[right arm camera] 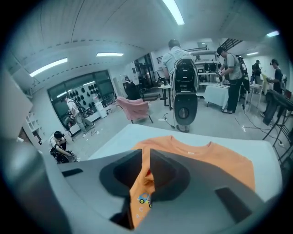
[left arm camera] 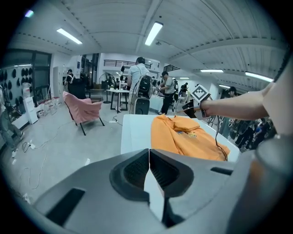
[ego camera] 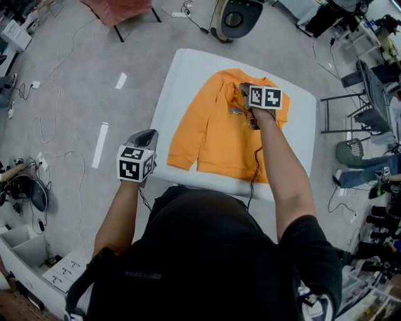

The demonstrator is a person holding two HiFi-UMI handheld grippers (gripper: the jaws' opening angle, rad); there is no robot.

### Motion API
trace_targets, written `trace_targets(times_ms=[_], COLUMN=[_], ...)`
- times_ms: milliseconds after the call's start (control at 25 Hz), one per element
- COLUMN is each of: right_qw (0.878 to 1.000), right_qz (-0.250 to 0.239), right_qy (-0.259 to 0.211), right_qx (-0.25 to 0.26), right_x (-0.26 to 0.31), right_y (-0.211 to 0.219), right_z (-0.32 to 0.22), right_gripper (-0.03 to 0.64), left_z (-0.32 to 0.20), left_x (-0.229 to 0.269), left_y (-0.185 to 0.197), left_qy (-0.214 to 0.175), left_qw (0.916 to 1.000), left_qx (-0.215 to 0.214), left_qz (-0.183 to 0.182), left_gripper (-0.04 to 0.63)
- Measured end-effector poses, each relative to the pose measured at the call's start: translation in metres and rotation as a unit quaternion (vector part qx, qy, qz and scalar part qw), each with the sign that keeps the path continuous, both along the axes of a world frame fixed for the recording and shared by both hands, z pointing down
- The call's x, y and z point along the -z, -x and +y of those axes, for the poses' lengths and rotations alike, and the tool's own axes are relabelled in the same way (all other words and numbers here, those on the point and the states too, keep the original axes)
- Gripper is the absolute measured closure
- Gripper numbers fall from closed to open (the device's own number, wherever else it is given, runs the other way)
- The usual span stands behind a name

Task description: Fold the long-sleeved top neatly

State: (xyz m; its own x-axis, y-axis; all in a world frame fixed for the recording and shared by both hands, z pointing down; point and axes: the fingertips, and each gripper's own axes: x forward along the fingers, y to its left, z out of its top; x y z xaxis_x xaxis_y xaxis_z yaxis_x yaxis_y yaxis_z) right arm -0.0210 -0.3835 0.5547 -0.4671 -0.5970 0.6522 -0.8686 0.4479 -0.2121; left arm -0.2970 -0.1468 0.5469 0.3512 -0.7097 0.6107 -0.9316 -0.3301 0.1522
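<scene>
A: Where is the top found?

B: The top (ego camera: 210,135) is spread on the table (ego camera: 182,75), with its neck turned to the far edge and its hem laid close to the near edge. The middle and right of the table are covered. A bare strip is left along the left edge.

A: How is the right gripper set?

B: The right gripper (right arm camera: 146,165) is held over the chest of the top, nearer the far edge than the near one. Its jaws are clamped on a raised fold of the orange cloth. A small truck print (right arm camera: 143,199) is seen on that fold, just under the jaws.

A: And the left gripper?

B: The left gripper (ego camera: 148,134) is held apart from the top, just off the left edge and near the near left corner. Its jaws are pressed together, pad against pad.

A: Is anything else laid on the top?

B: A black cable (ego camera: 255,164) is trailed from the right gripper across the cloth toward the near edge. A pink chair (ego camera: 119,9) is seen on the floor beyond the far left corner.
</scene>
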Motion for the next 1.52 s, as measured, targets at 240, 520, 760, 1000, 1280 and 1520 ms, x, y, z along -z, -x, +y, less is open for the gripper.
trace_targets(times_ms=[240,520,760,1000,1280,1520], right_qw=[0.998,0.994,0.99,0.991,0.992,0.992], right_qz=[-0.042,-0.079,-0.09,-0.078,-0.094,-0.099], right_qy=[-0.05,-0.082,-0.105,-0.106,-0.079,-0.057], right_qx=[-0.005,-0.001,-0.02,-0.008,0.02,0.055], right_x=[0.043,0.082,0.101,0.095,0.069,0.053], right_y=[-0.024,-0.047,-0.082,-0.106,-0.105,-0.086], right_z=[0.039,0.125,0.194,0.237,0.256,0.276], right_gripper=[0.611,0.611,0.611,0.611,0.611,0.611], left_z=[-0.016,-0.029,-0.024,-0.003,0.033,0.074], left_x=[0.019,0.031,0.042,0.014,-0.043,-0.088], left_y=[-0.033,-0.065,-0.078,-0.072,-0.059,-0.046], left_qy=[-0.031,-0.04,-0.053,-0.024,0.044,0.106], left_qw=[0.9992,0.9982,0.9977,0.9997,0.9975,0.989], left_qx=[-0.02,-0.036,-0.03,0.002,0.051,0.097], left_qz=[0.017,0.025,0.028,-0.006,-0.022,-0.034], left_gripper=[0.588,0.588,0.588,0.588,0.57,0.468])
